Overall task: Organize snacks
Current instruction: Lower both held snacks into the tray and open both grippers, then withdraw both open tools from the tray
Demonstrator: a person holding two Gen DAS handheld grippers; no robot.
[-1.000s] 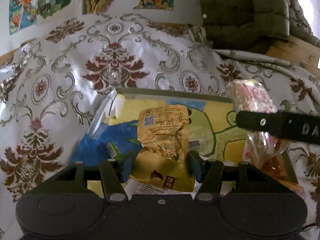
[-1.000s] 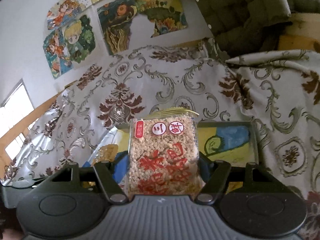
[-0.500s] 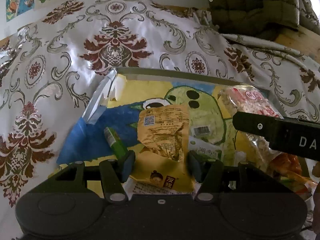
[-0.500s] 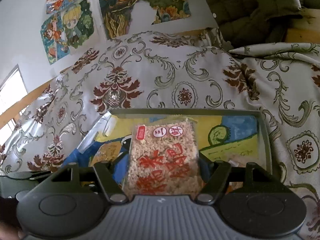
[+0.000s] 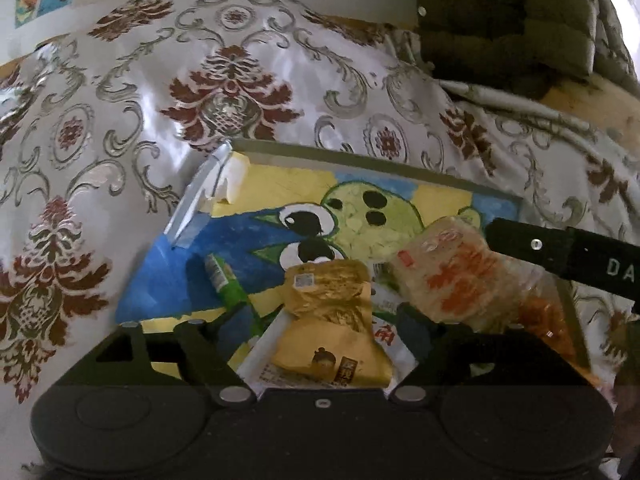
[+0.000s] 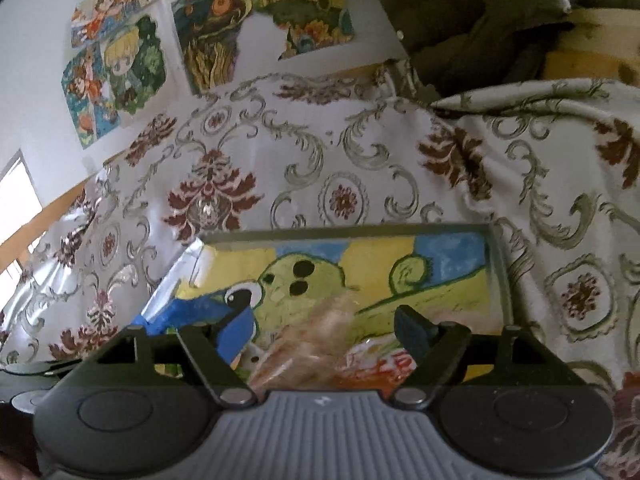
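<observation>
Release step in hand. Left gripper (image 5: 322,318) jaws opening, pads clear of the yellow packet (image 5: 334,332) between them. Right gripper (image 6: 320,330) jaws opening; rice-cake bag (image 6: 316,344) dropping, blurred, onto the tray (image 6: 502,280) ahead. Next, probably: withdraw both, fetch remaining snacks.

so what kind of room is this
Probably a home room, maybe a bedroom: shiny cream floral damask cloth spread like bedding, cartoon drawings taped on the white wall, and a quilted olive jacket behind.
</observation>
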